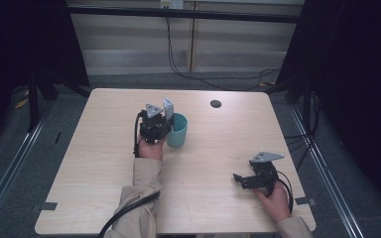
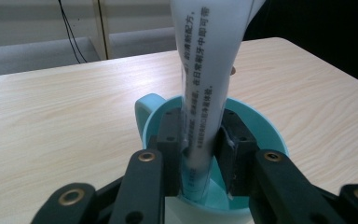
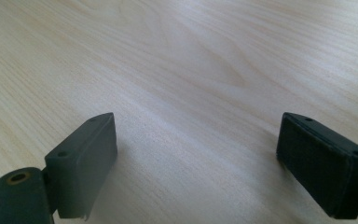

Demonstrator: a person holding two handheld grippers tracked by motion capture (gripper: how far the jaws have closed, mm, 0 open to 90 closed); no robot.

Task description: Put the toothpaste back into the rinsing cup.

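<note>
Clearly a tip-over risk at the cup

A white tube [image 2: 205, 88] is clamped by the left gripper [image 2: 200, 140], its lower end inside the teal cup [image 1: 179, 130] at mid-table [image 1: 104, 163]. If released tilted, the cup could be toppled. At right, the right gripper [image 3: 196, 158] is held wide open, empty.

Mug [image 1: 179, 131] at centre of the table [image 1: 104, 163], tube [image 1: 168, 107] standing in it, left gripper [image 1: 164, 120] just left of the mug, right gripper [image 1: 236, 179] well apart, lower right, grommet [image 1: 216, 103] upper right of the mug.
</note>
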